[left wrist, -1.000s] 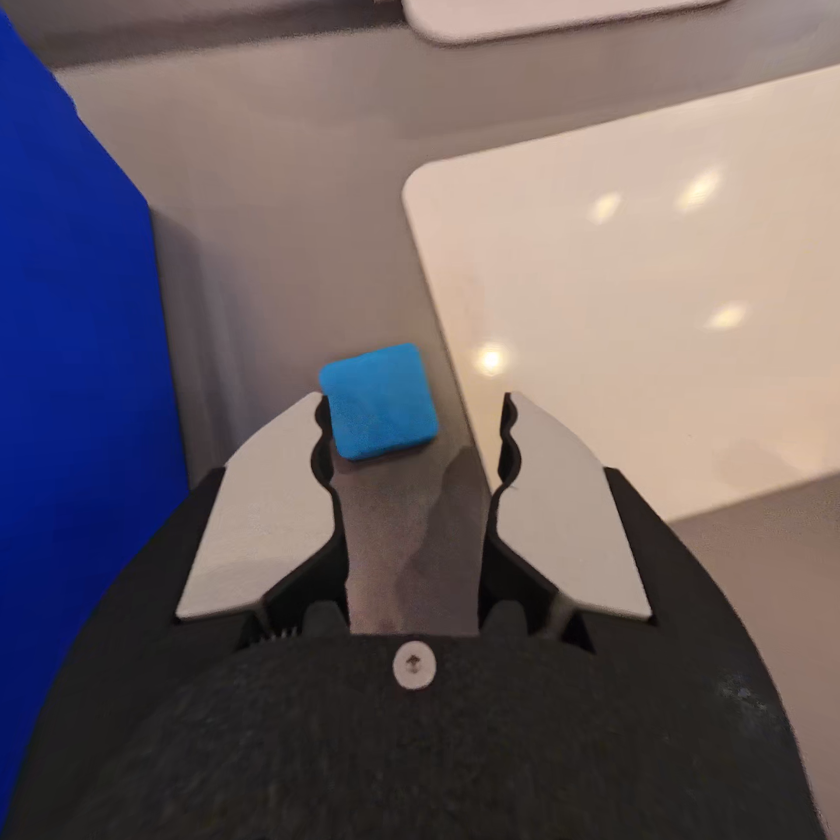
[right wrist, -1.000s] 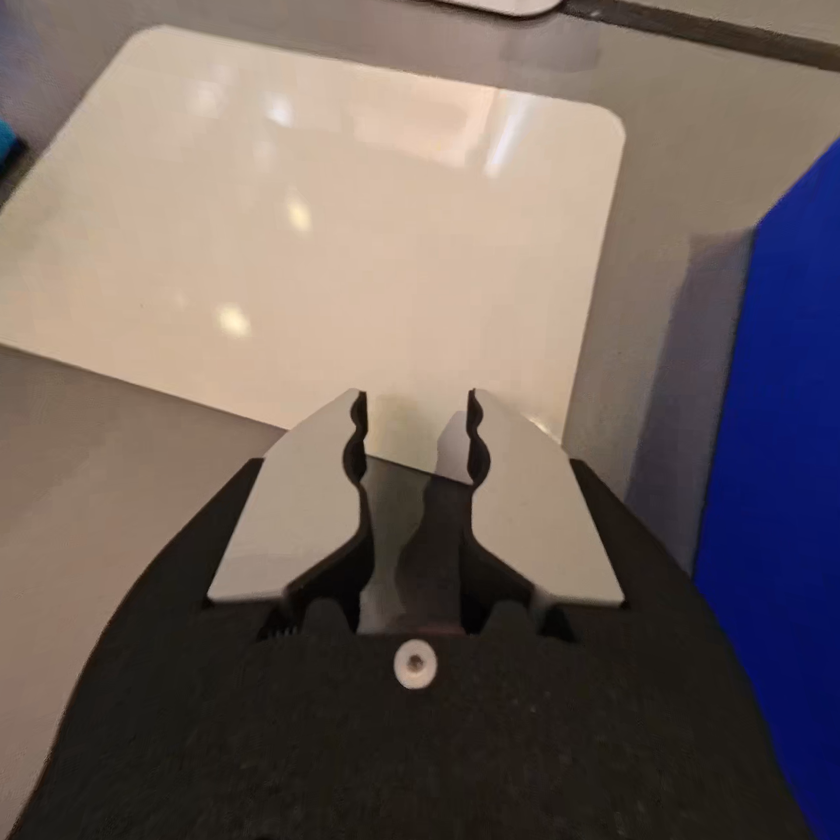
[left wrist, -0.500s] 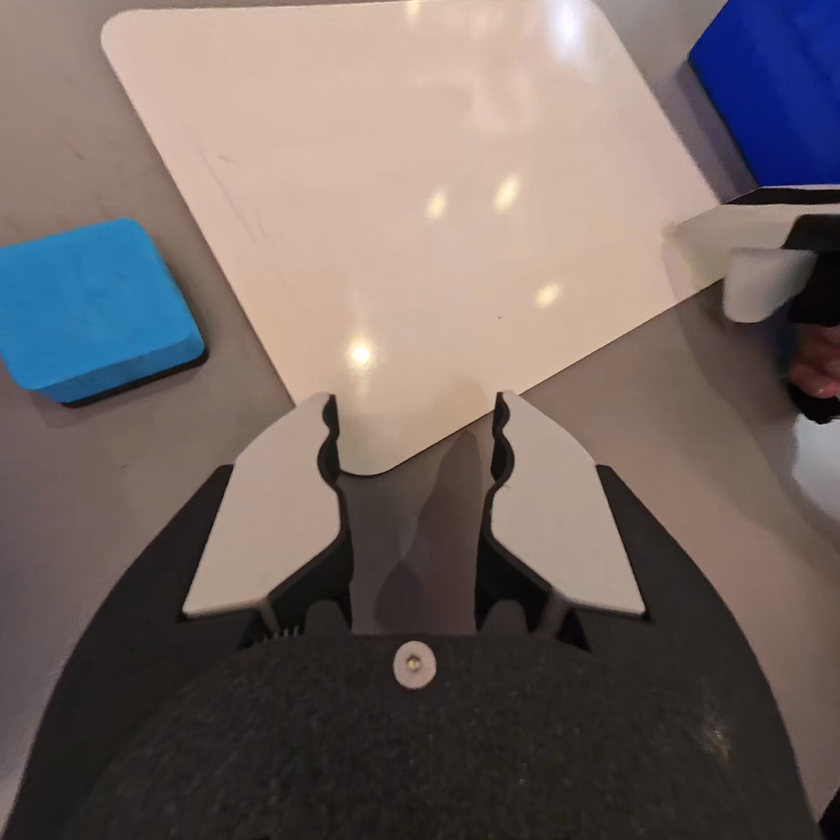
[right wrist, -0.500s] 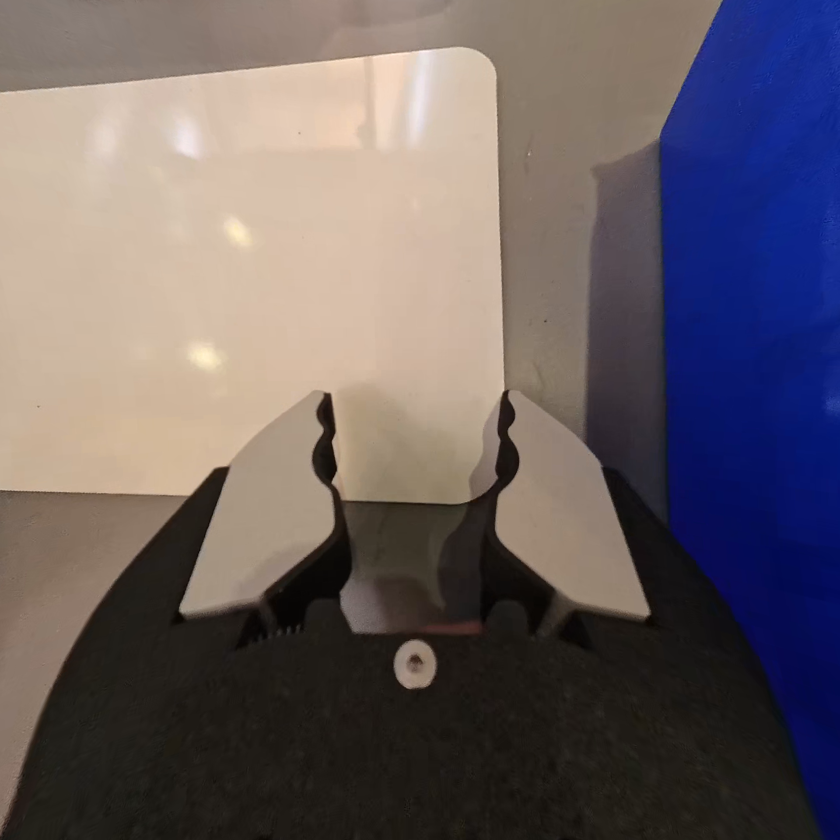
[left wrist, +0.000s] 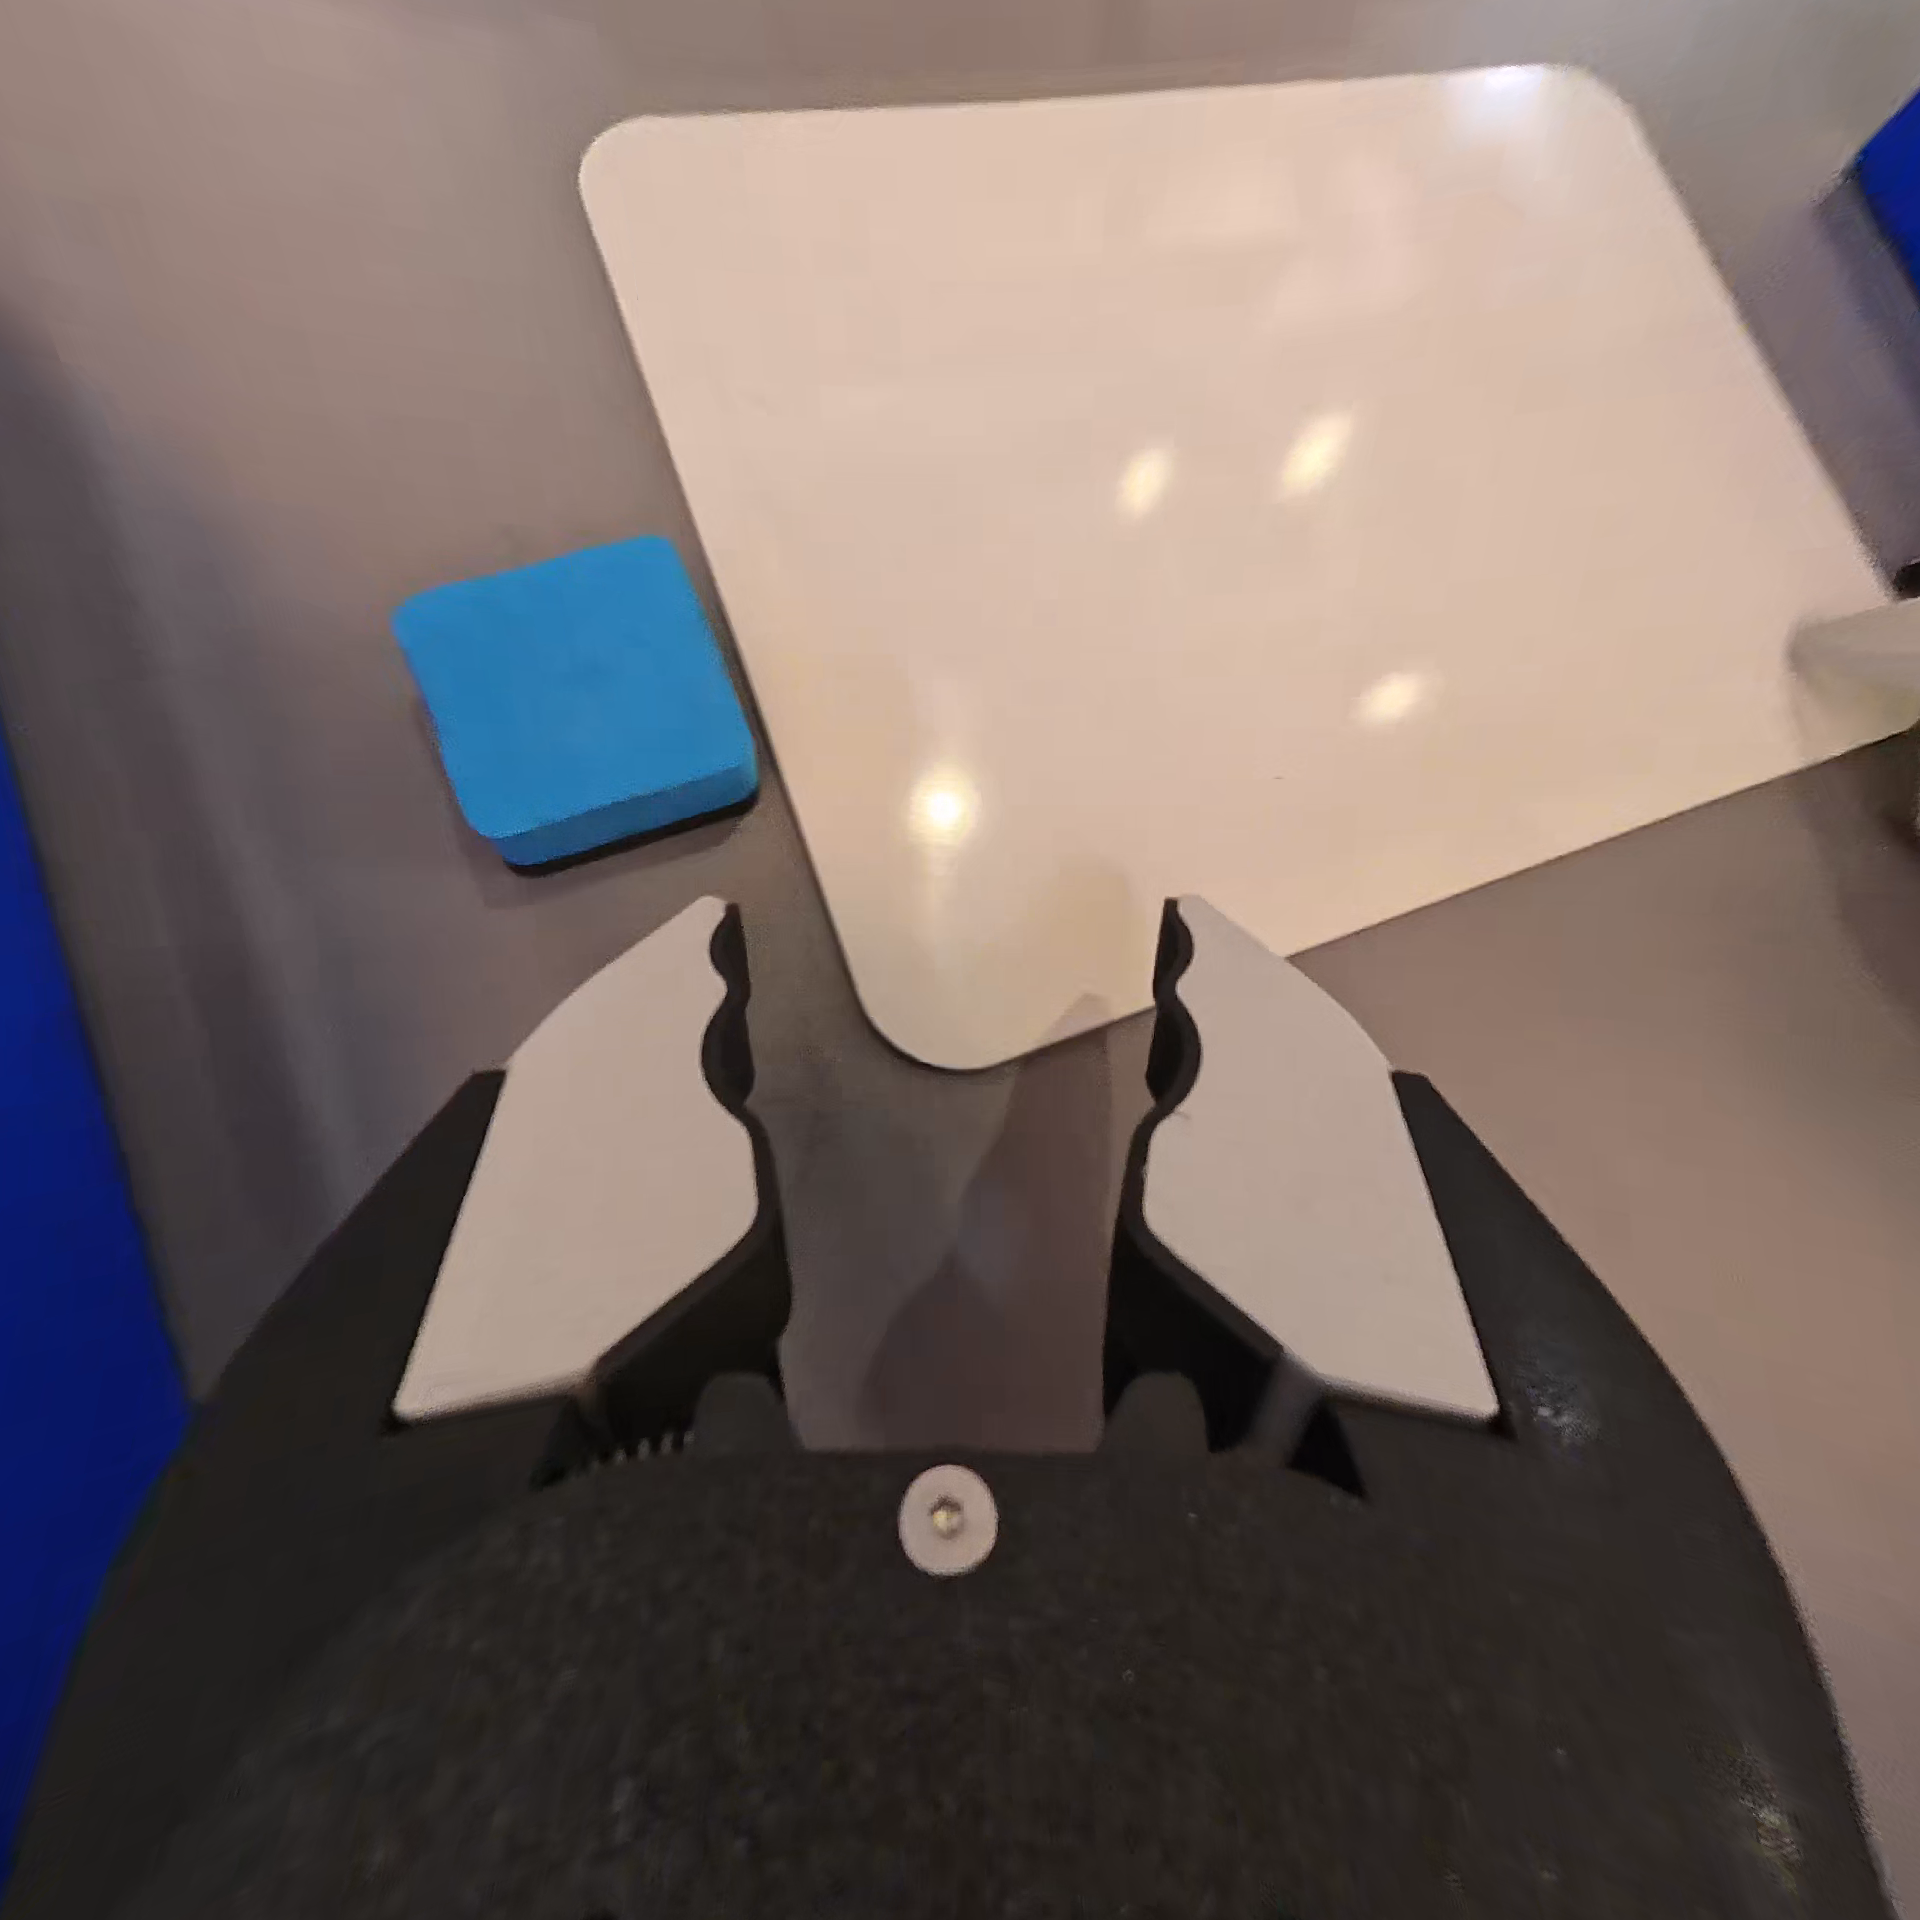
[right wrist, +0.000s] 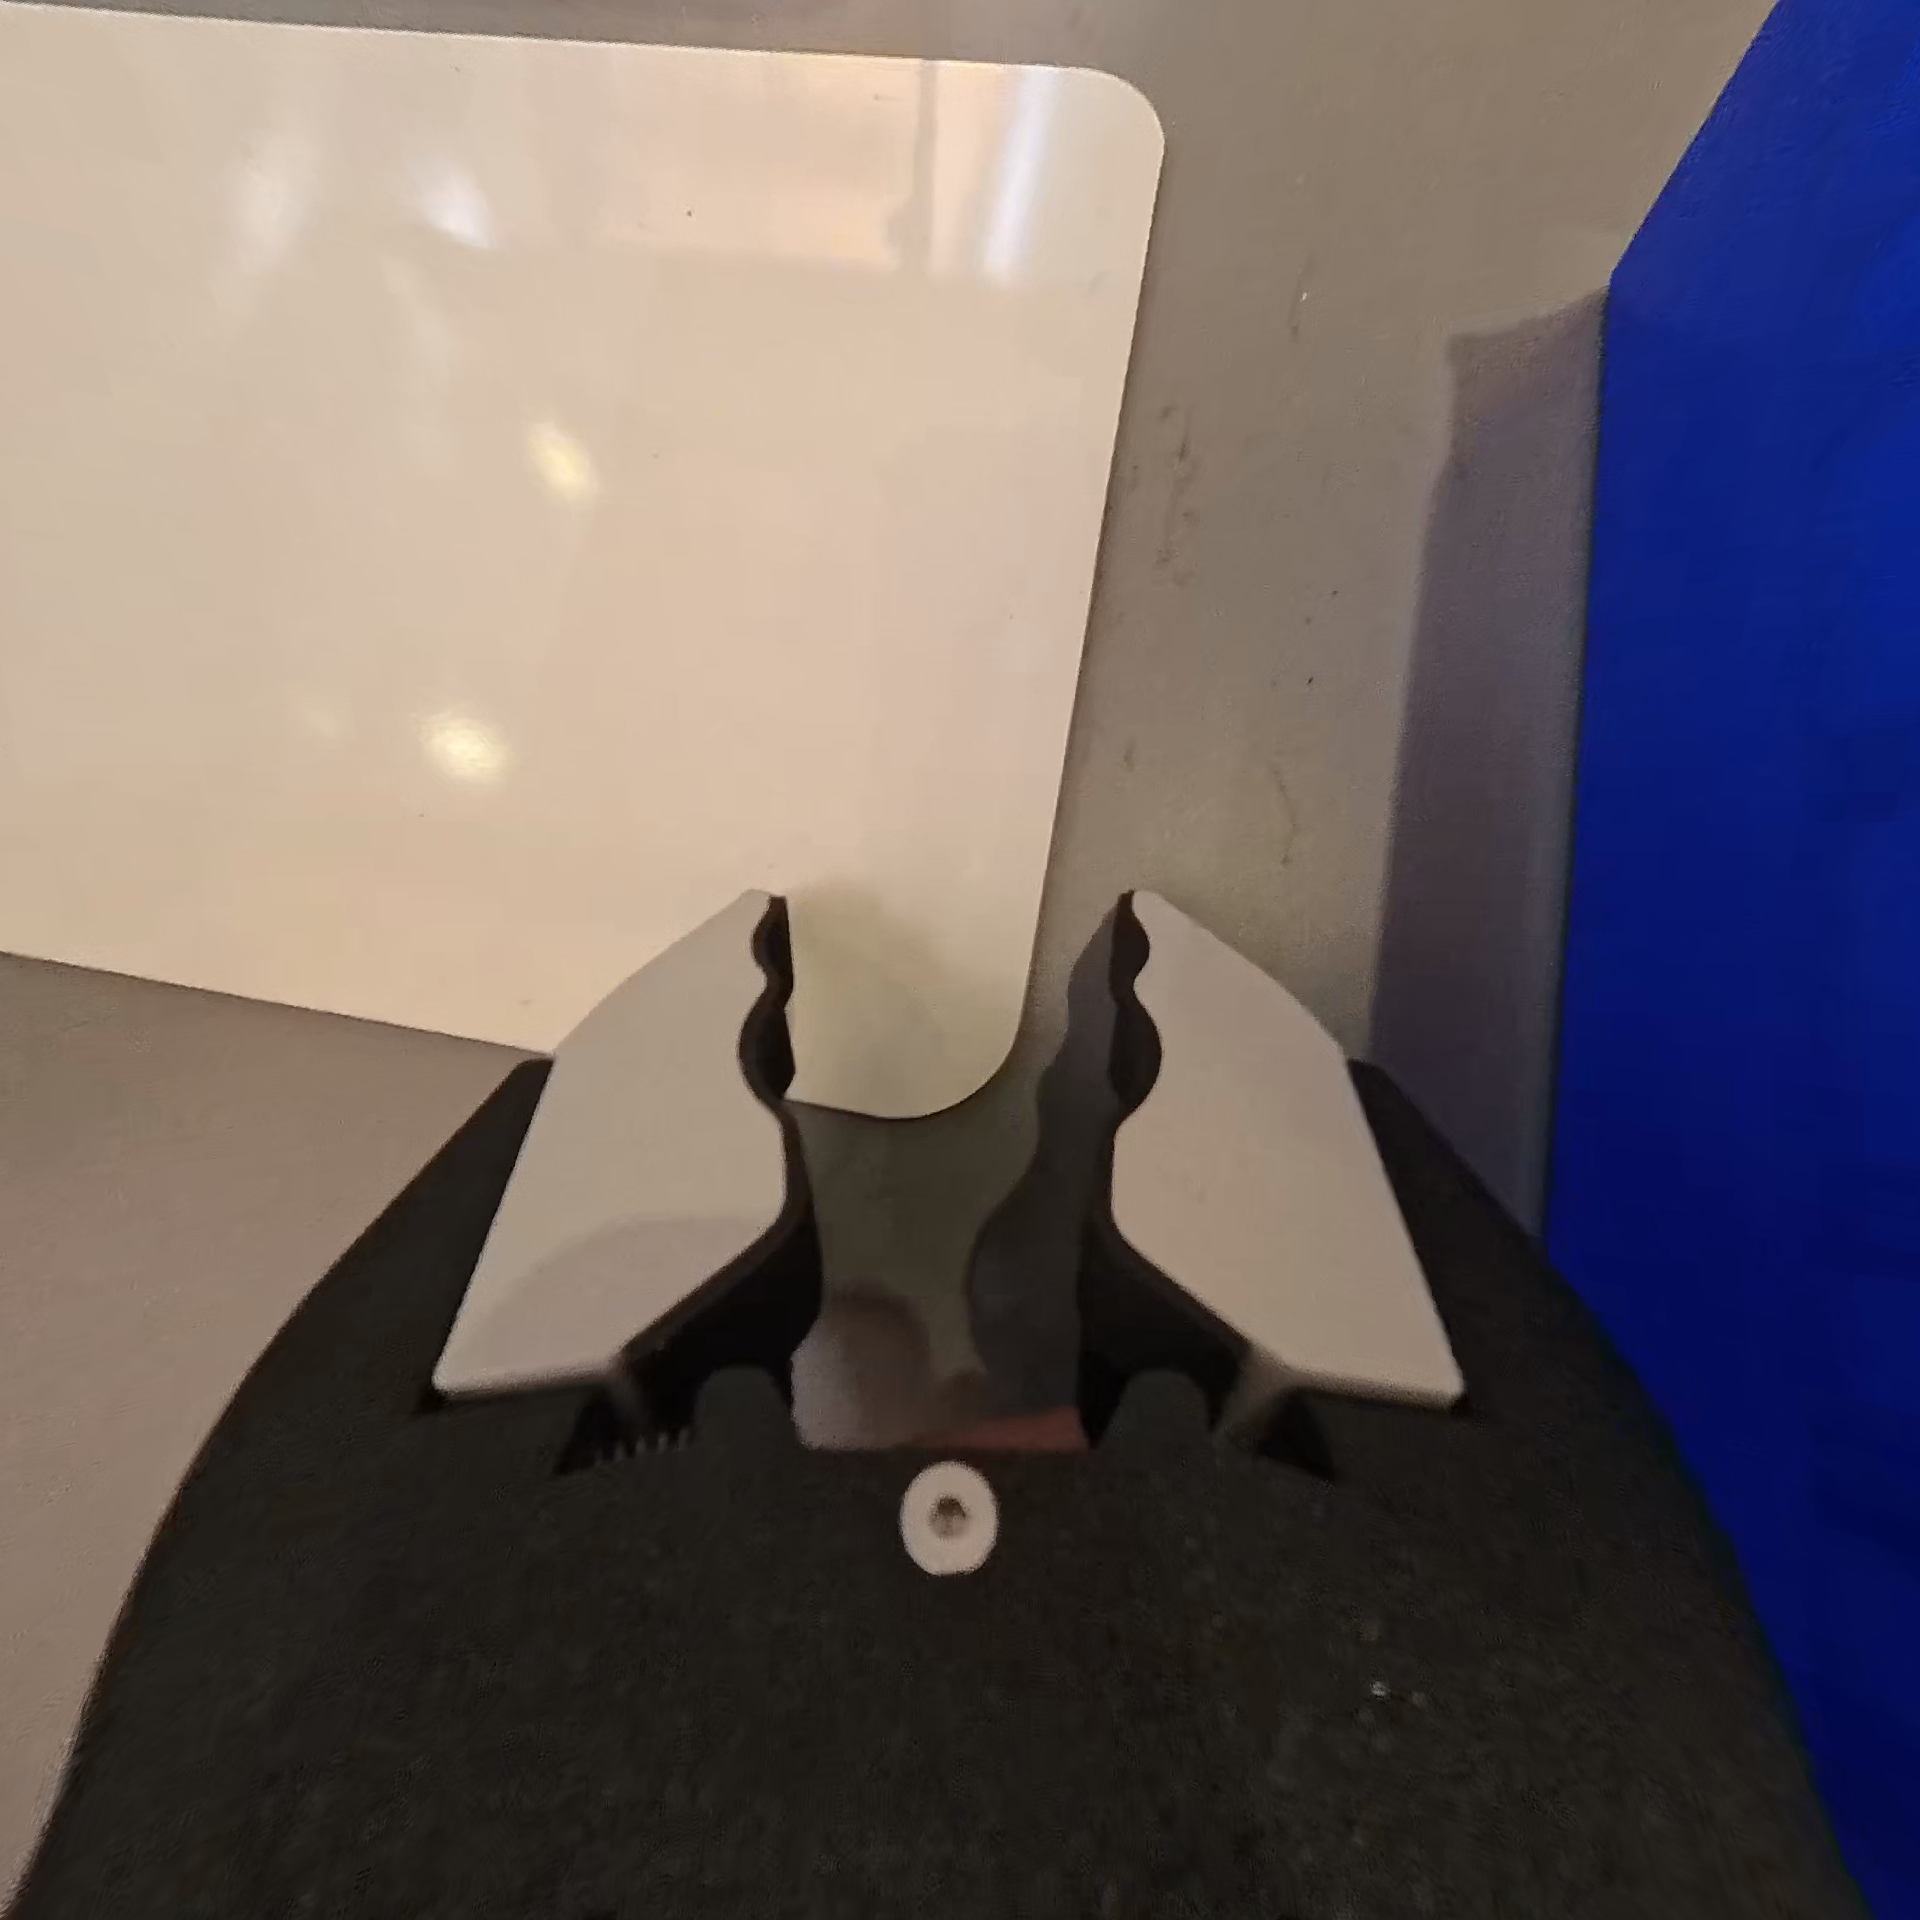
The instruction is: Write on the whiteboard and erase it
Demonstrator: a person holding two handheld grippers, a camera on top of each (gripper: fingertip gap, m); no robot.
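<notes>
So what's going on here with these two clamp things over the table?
A person holds a two-finger gripper in each hand above a grey table. Both the left gripper and the right gripper are open and empty, each hovering near a corner of a blank whiteboard. A blue eraser lies on the table beside the board, untouched. No marker is in view, and nothing is written yet.

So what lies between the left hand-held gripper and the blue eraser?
Only bare grey tabletop, as the left wrist view shows; the left hand-held gripper is open, the blue eraser untouched.
</notes>
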